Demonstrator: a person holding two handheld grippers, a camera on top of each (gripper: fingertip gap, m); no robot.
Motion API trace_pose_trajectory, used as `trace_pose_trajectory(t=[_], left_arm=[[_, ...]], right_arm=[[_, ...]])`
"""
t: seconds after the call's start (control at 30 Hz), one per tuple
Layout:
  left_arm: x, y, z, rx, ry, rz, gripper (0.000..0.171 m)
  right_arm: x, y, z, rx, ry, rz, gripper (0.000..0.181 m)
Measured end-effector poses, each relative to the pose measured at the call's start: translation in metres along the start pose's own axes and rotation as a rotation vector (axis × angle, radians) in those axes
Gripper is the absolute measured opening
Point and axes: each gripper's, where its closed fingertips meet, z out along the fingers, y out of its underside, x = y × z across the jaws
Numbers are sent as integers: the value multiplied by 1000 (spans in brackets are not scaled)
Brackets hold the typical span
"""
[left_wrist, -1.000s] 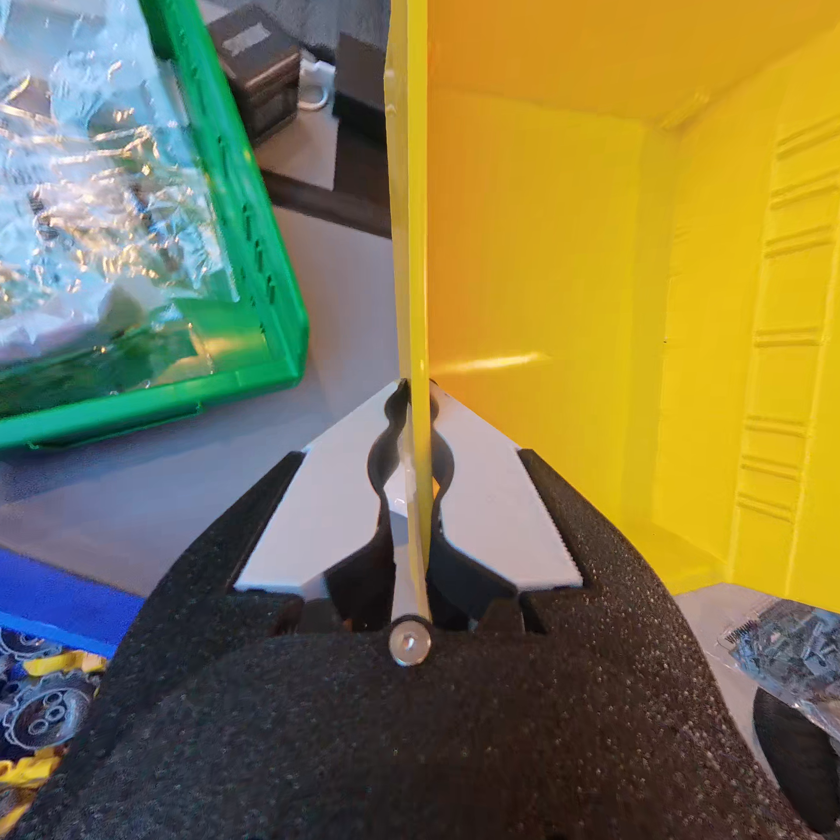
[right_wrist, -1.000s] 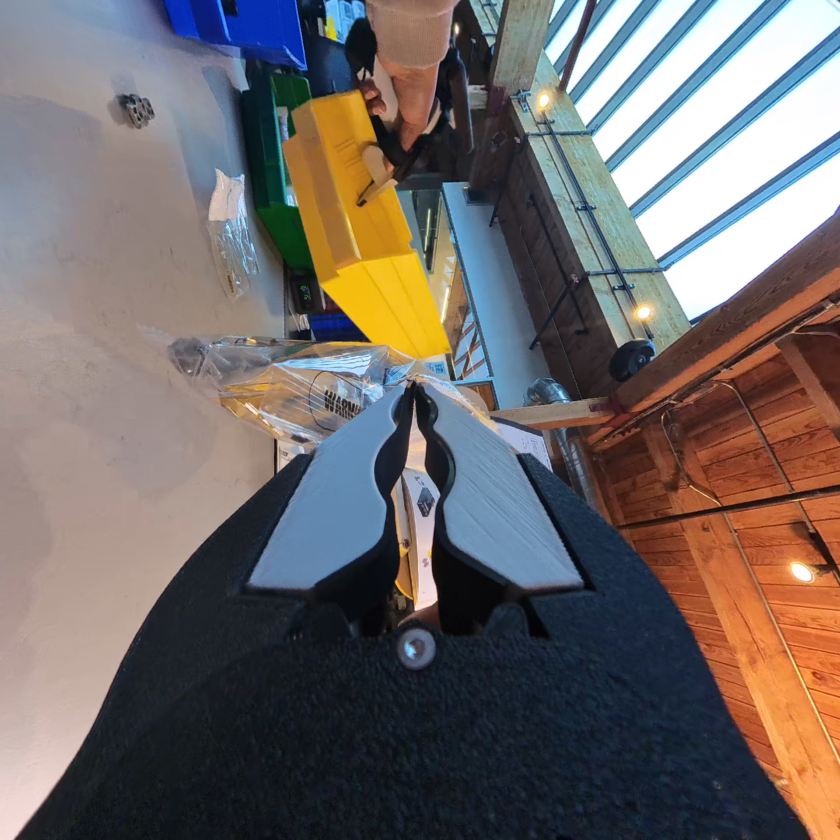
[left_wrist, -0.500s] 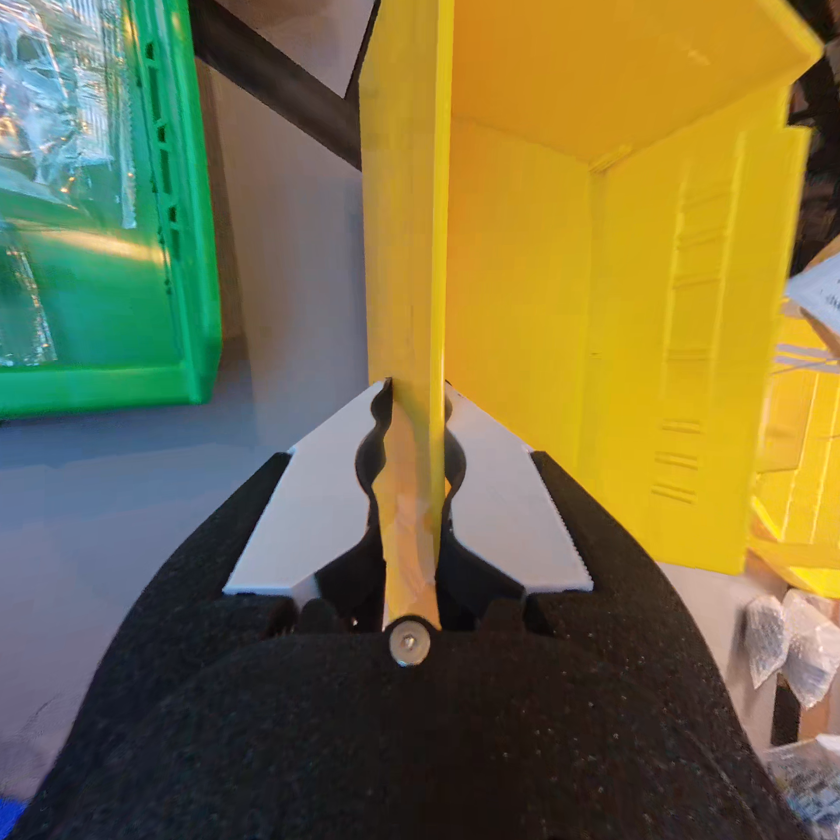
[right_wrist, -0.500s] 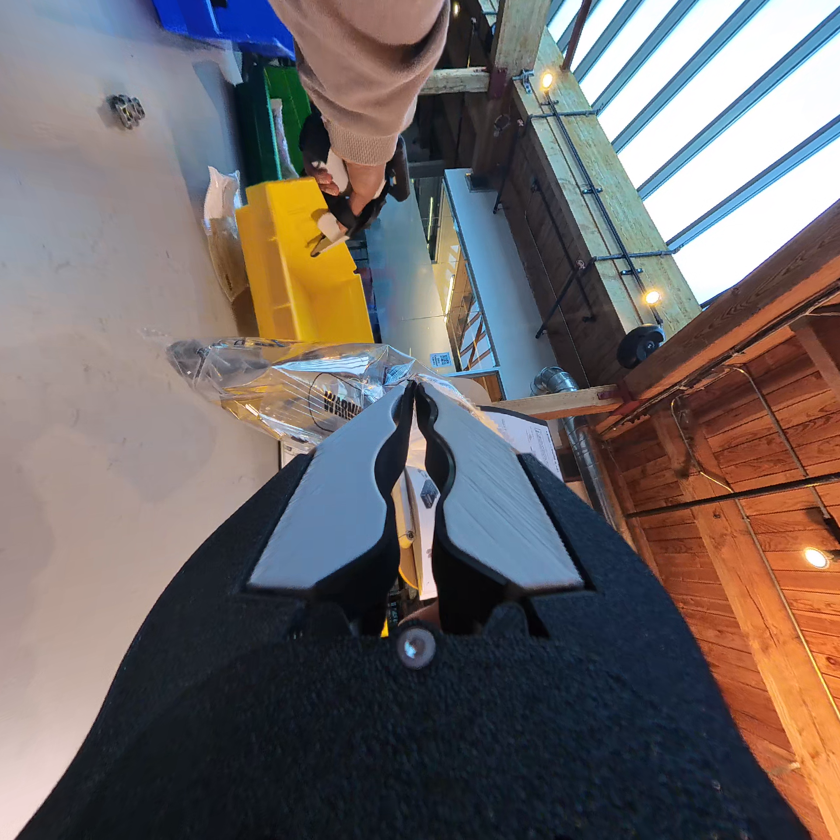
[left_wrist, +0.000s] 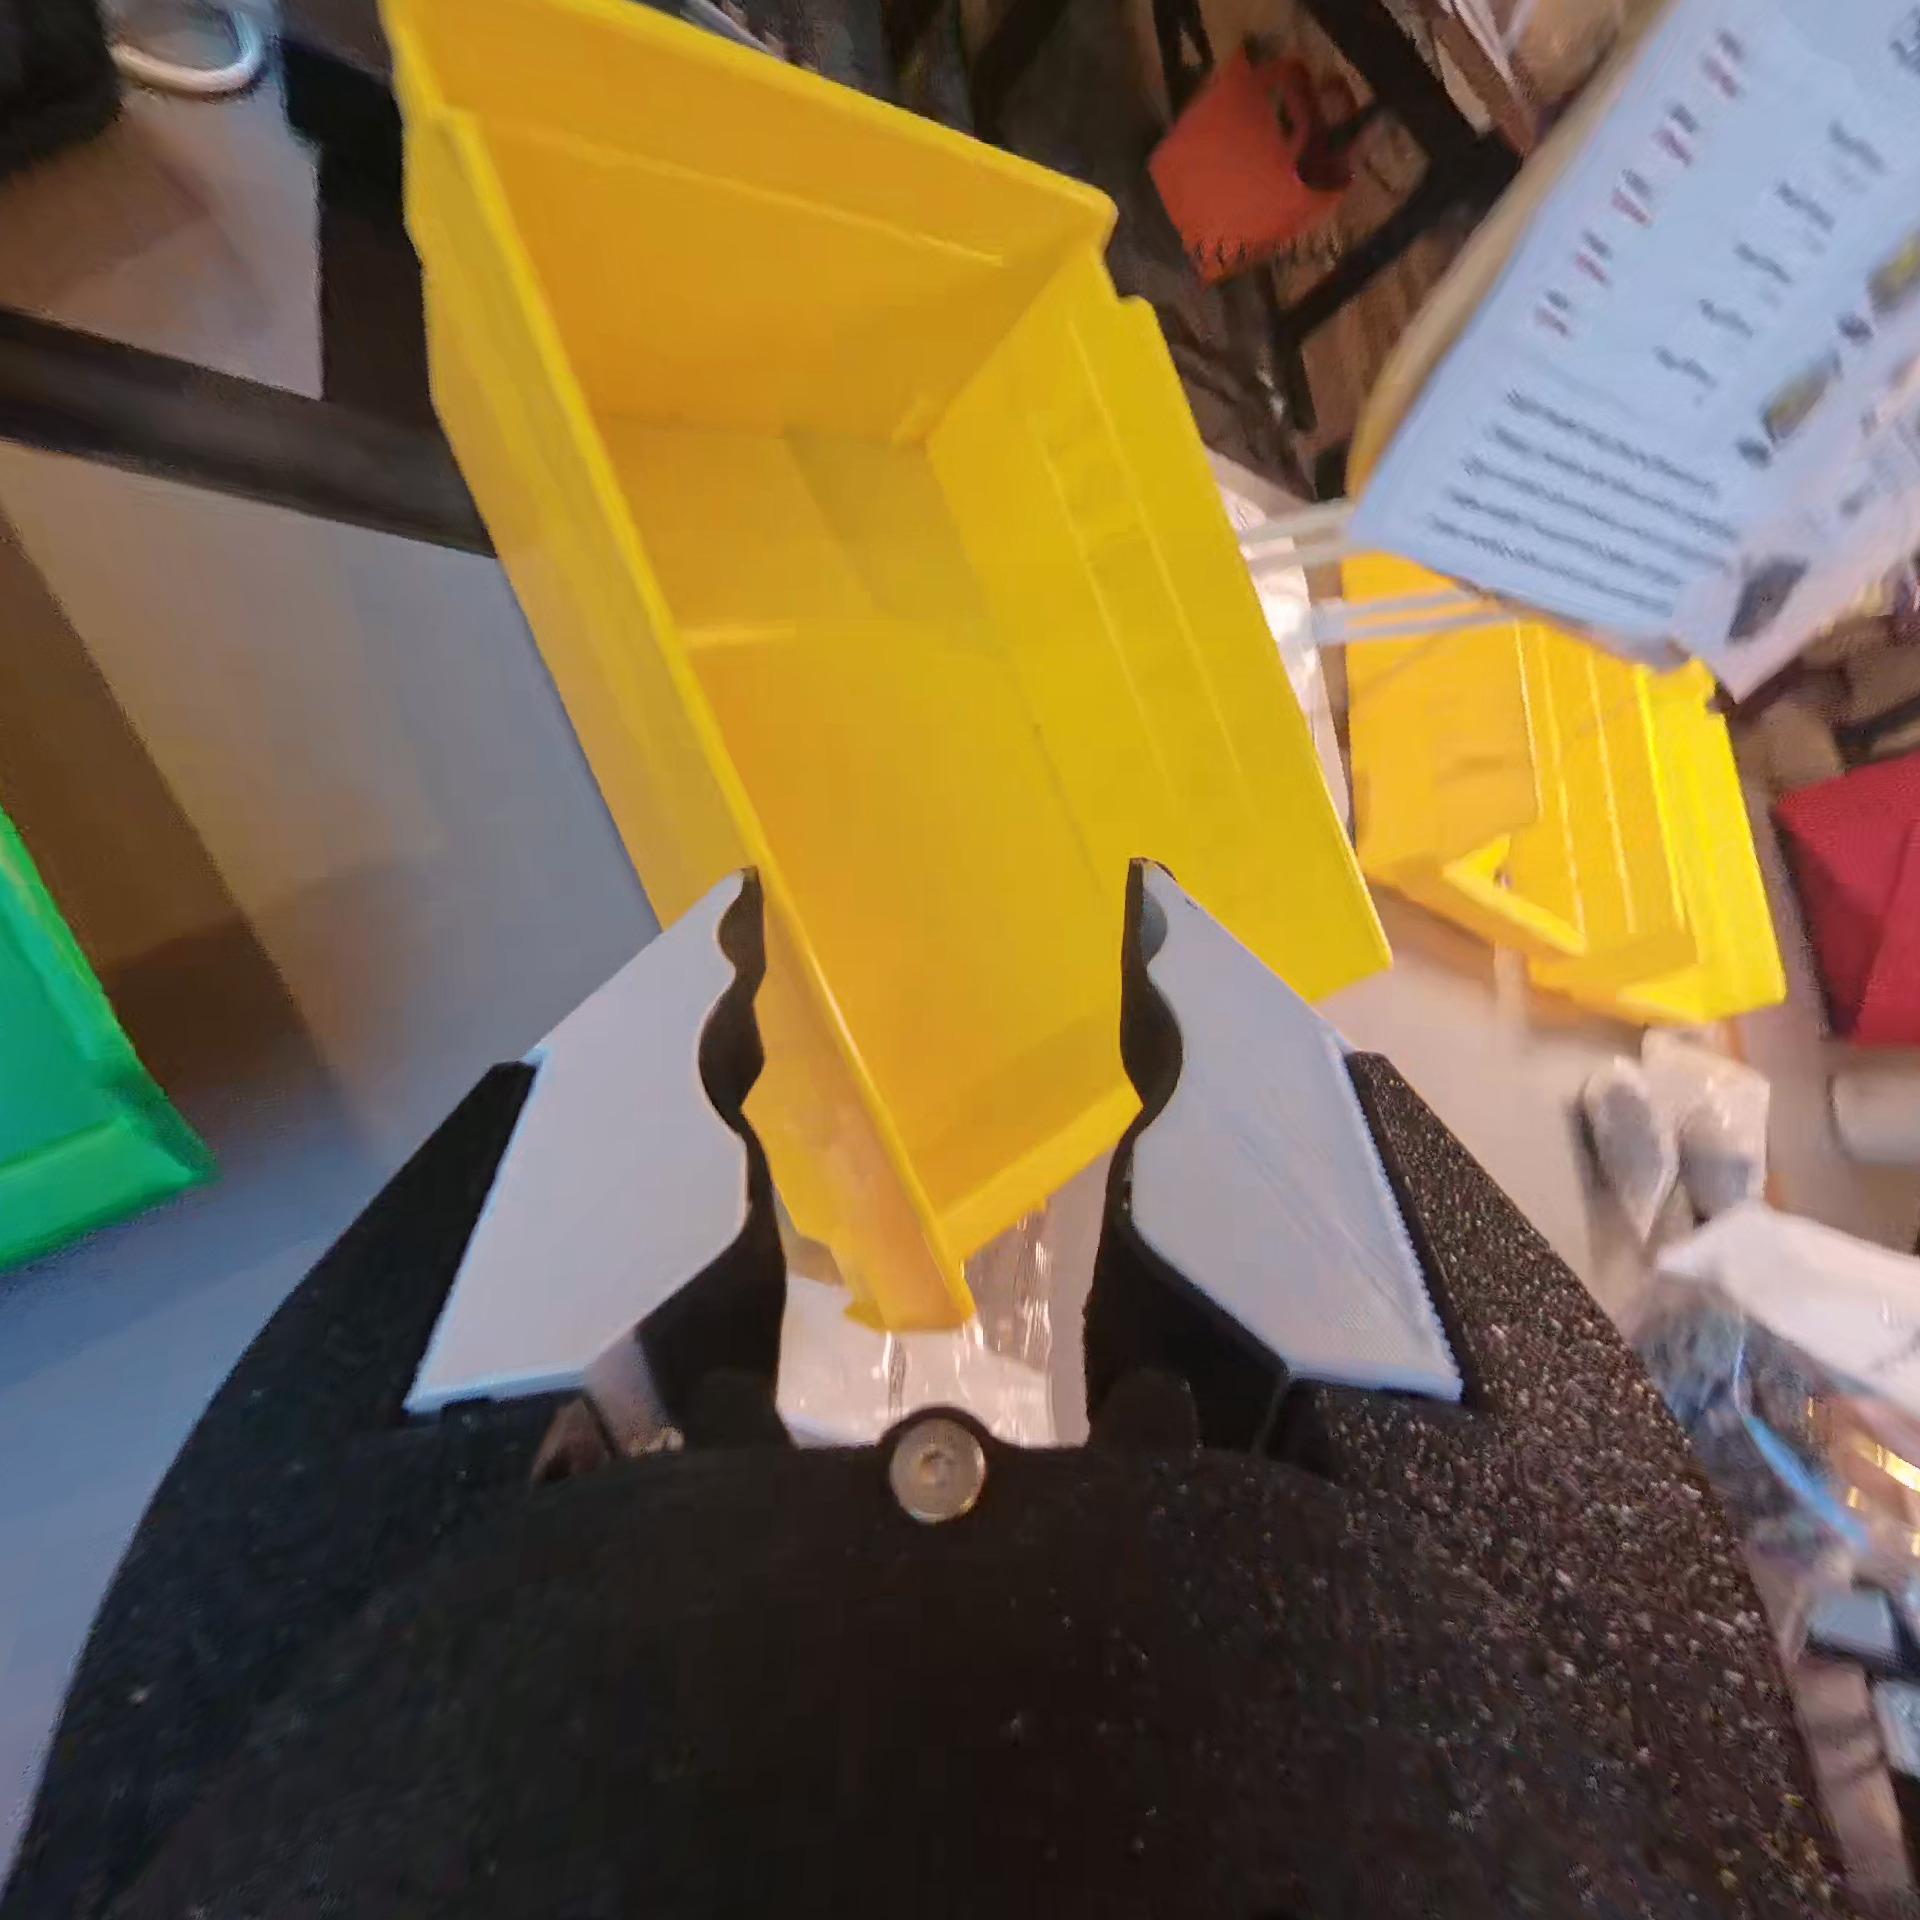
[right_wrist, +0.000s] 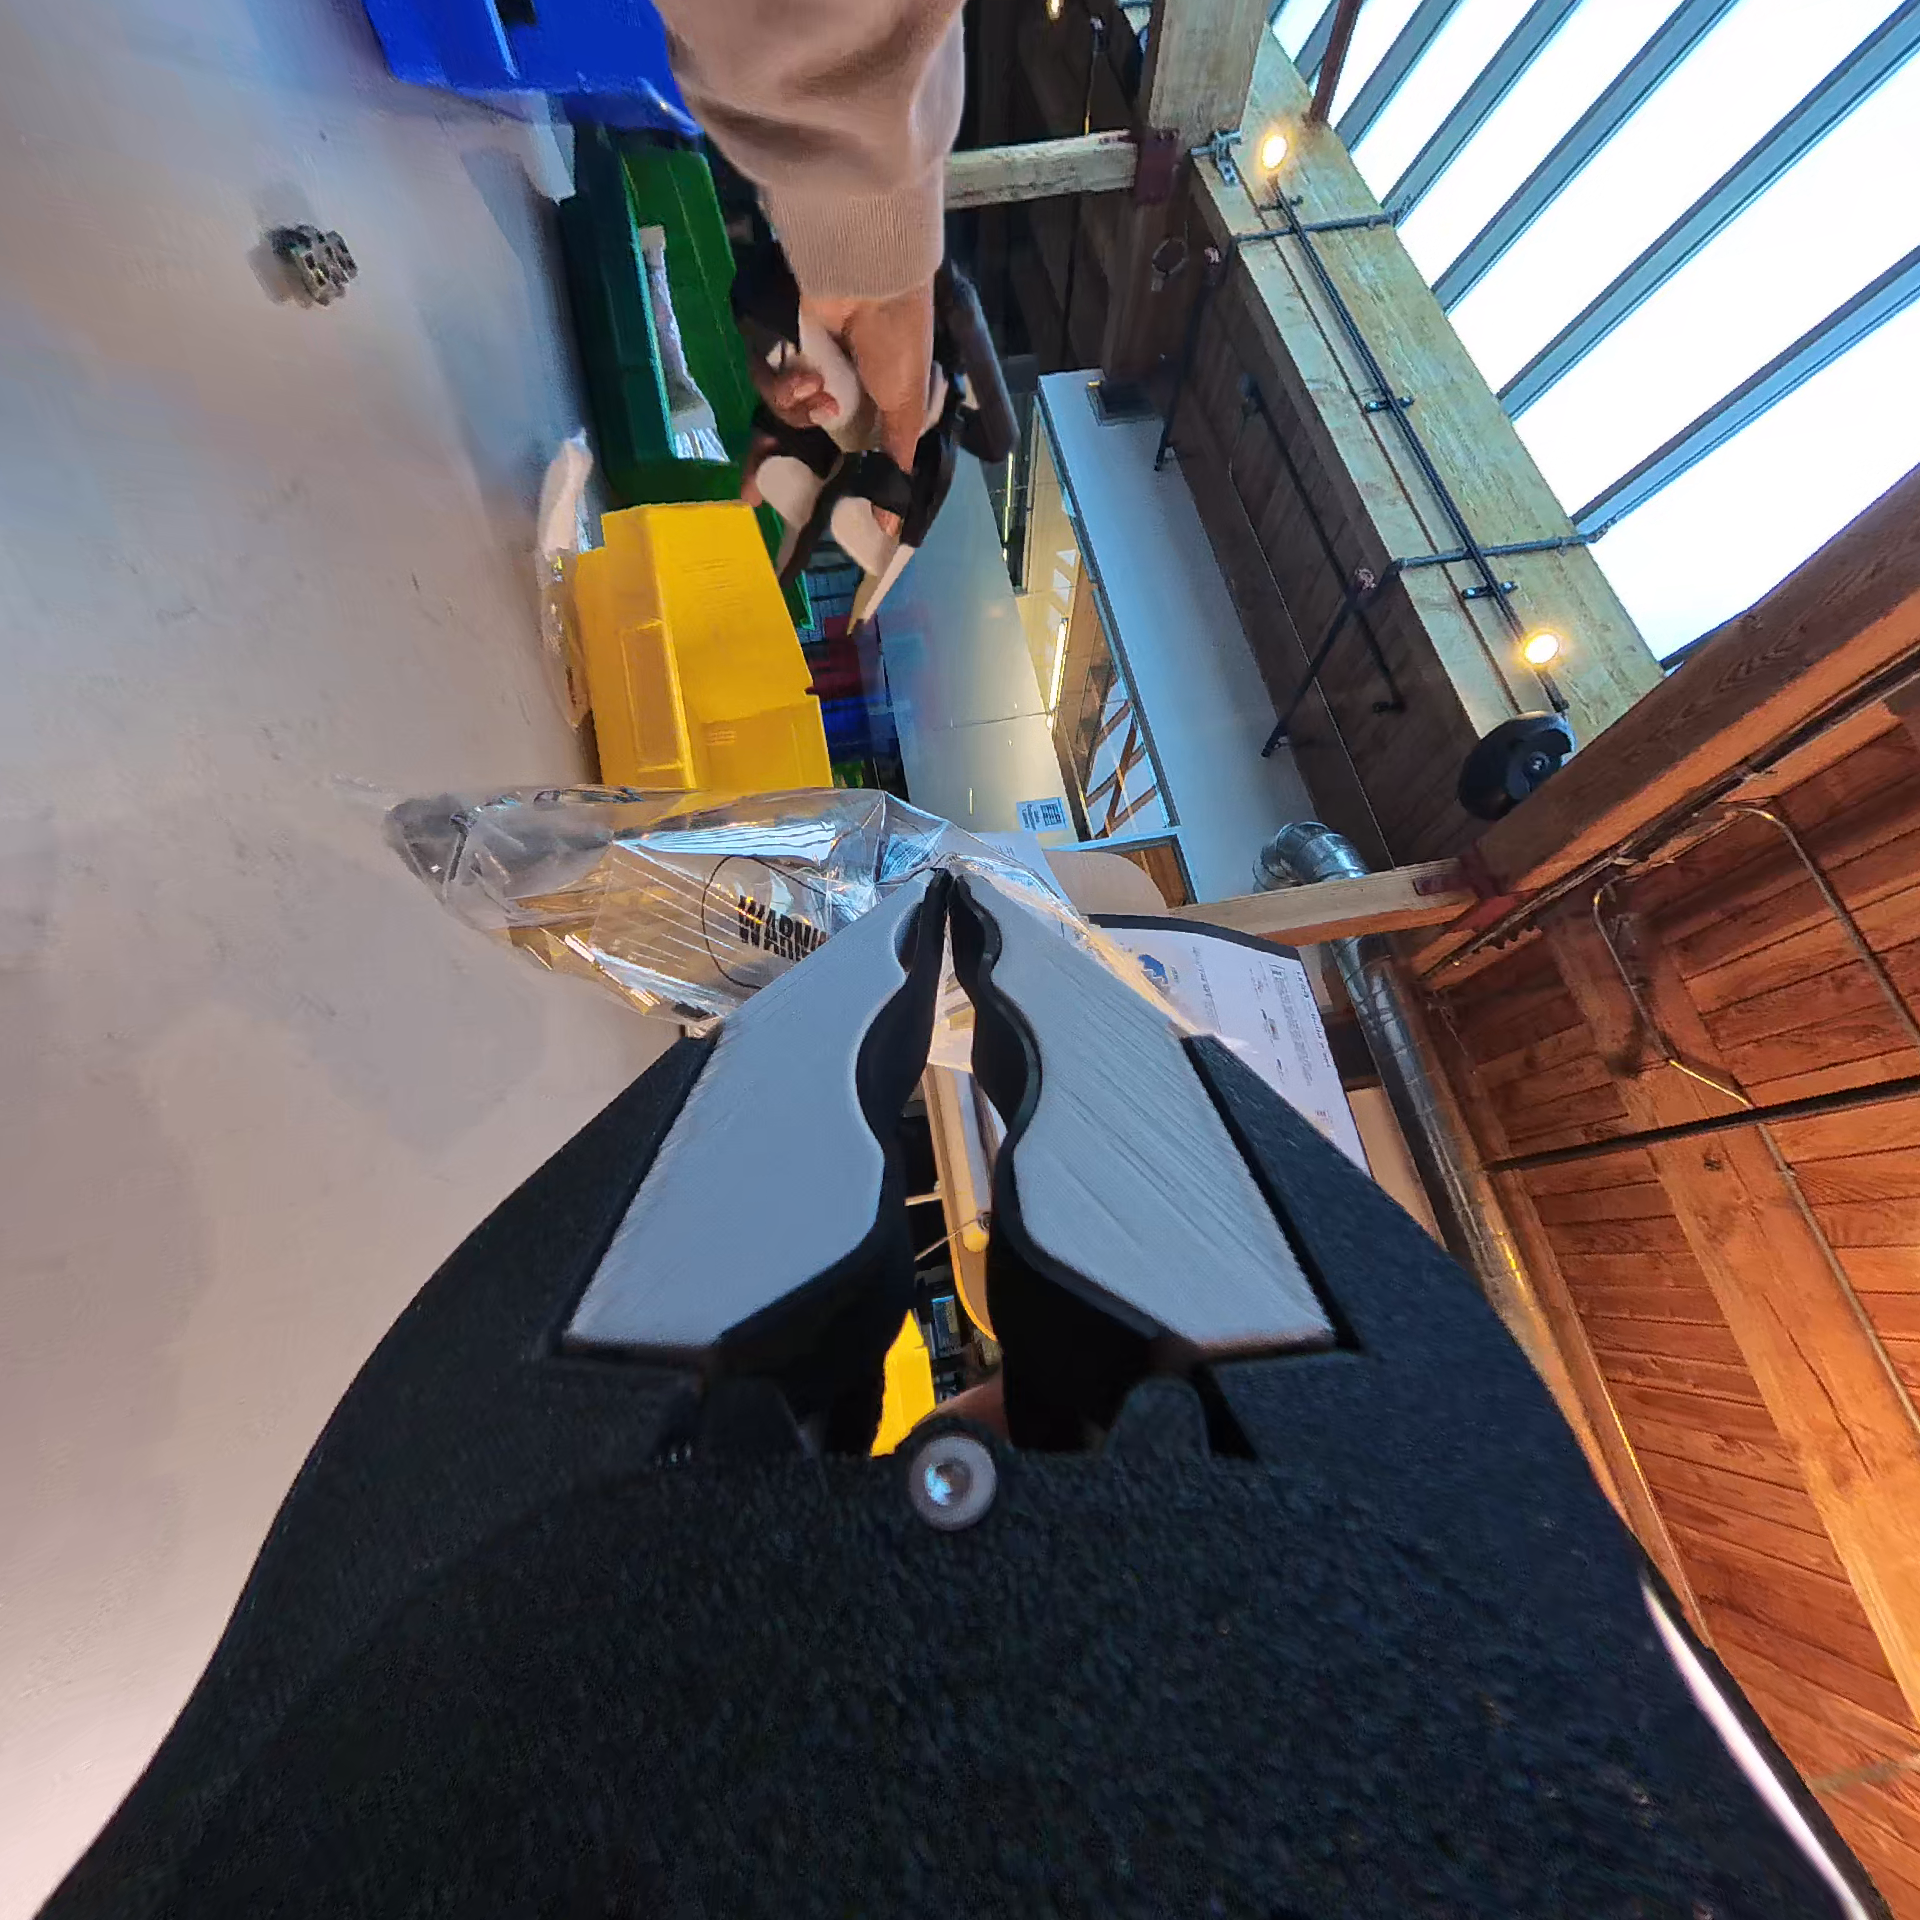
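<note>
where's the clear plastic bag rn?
Right wrist view, centre: clear plastic bag pinched in the right gripper, lying against the grey table below the yellow bin.

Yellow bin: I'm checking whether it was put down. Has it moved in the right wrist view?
Yes. The yellow bin dropped from mid-air to the table, nearer the clear bag; the left gripper is off it.

The yellow bin (left_wrist: 914, 665) is smooth, glossy plastic – same for the green crate (right_wrist: 665, 343). The bag (right_wrist: 665, 894) is crinkly clear film, the tabletop (right_wrist: 208, 727) matt grey, the wall planks (right_wrist: 1714, 1039) grainy wood – the sleeve (right_wrist: 842, 135) is knit cloth.
</note>
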Motion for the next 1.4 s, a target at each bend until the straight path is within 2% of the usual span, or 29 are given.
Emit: trace_pose_trajectory(t=[0.13, 0.2, 0.3, 0.37, 0.43, 0.5, 0.57, 0.63, 0.7, 0.77, 0.8, 0.87, 1.0, 1.07, 1.1, 1.17, 1.23, 1.33, 1.4], left_arm=[[40, 42, -36, -134, -30, 374, 56], [66, 90, -48, -246, -9, 598, 51], [90, 183, -57, -428, 63, 963, 44], [85, 235, -61, -520, 77, 1178, 36], [70, 267, -61, -590, 66, 1238, 36], [45, 272, -59, -621, -28, 1274, 39], [32, 277, -57, -651, -37, 1274, 42], [28, 285, -55, -685, -11, 1279, 35], [30, 283, -53, -692, 3, 1271, 17], [36, 285, -52, -708, 36, 1254, 13], [44, 282, -49, -677, 56, 1253, 13], [82, 266, -46, -536, 152, 1219, 13], [188, 217, -55, -174, 353, 1219, 12], [229, 196, -58, -55, 416, 1232, 12], [244, 190, -58, -40, 456, 1229, 12], [260, 184, -51, -82, 502, 1256, 12], [263, 192, -42, -199, 557, 1289, 12], [252, 213, -30, -418, 620, 1298, 13], [243, 219, -20, -485, 597, 1316, 13]], right_arm=[[-9, -1, 6, 11, -26, 4, 0], [-12, -2, 9, 15, -35, 7, 0], [-16, -4, 11, 18, -41, 14, 0], [-18, -6, 12, 19, -47, 17, 0], [-20, -8, 12, 19, -56, 20, 0], [-22, -9, 12, 19, -67, 20, 0], [-25, -11, 12, 22, -78, 18, 0], [-28, -15, 14, 27, -87, 12, 0], [-30, -19, 15, 35, -94, 6, 0], [-33, -22, 17, 42, -99, -1, 0], [-34, -24, 17, 46, -102, -4, 0], [-38, -27, 19, 54, -109, -8, 0], [-49, -36, 21, 78, -133, -24, 0], [-54, -44, 23, 100, -148, -38, 0], [-55, -49, 23, 113, -153, -46, 0], [-58, -58, 23, 135, -162, -57, 0], [-60, -65, 22, 153, -165, -68, 0], [-64, -74, 20, 176, -173, -88, 0], [-66, -79, 18, 193, -180, -100, 0]])
